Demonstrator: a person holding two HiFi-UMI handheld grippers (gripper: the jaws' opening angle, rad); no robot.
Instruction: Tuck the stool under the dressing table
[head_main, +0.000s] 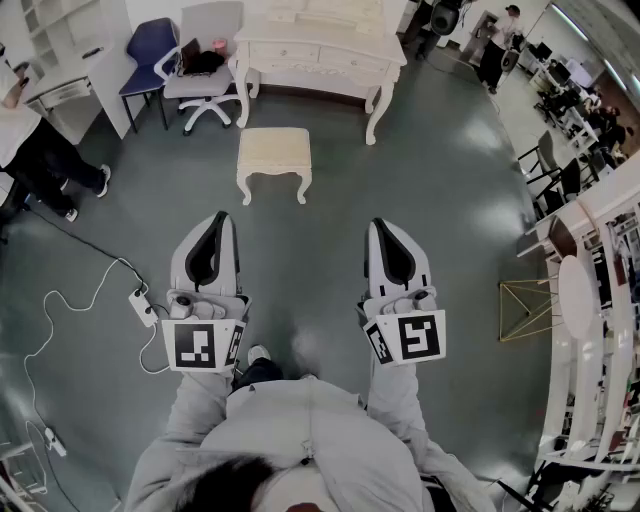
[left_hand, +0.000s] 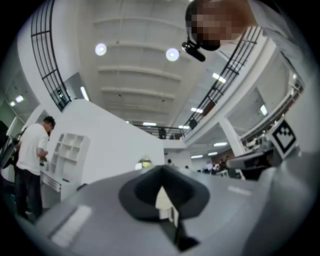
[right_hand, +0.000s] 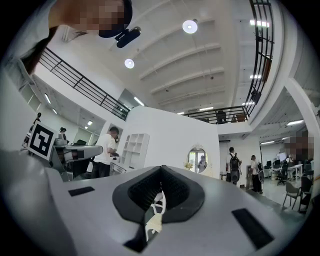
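Standing stool: cream cushioned stool with curved legs (head_main: 273, 160), on the grey floor (head_main: 450, 200), short of the white dressing table (head_main: 320, 55).
Fingers: left gripper (head_main: 221, 218) and right gripper (head_main: 381, 224) both closed, empty.
Handling: probably rigid, light, slidable; push the seat's near rim.

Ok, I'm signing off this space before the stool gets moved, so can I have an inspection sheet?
Surface: grey floor, glossy.
Job's things: stool stands out in front of the dressing table, not under it.
Clutter: office chair beside the table's left end.
Grippers: left tool and right tool both shut, empty, short of the stool.
Cables: white cable and power strip on the floor at left.
Surroundings: person at left; shelving at right.
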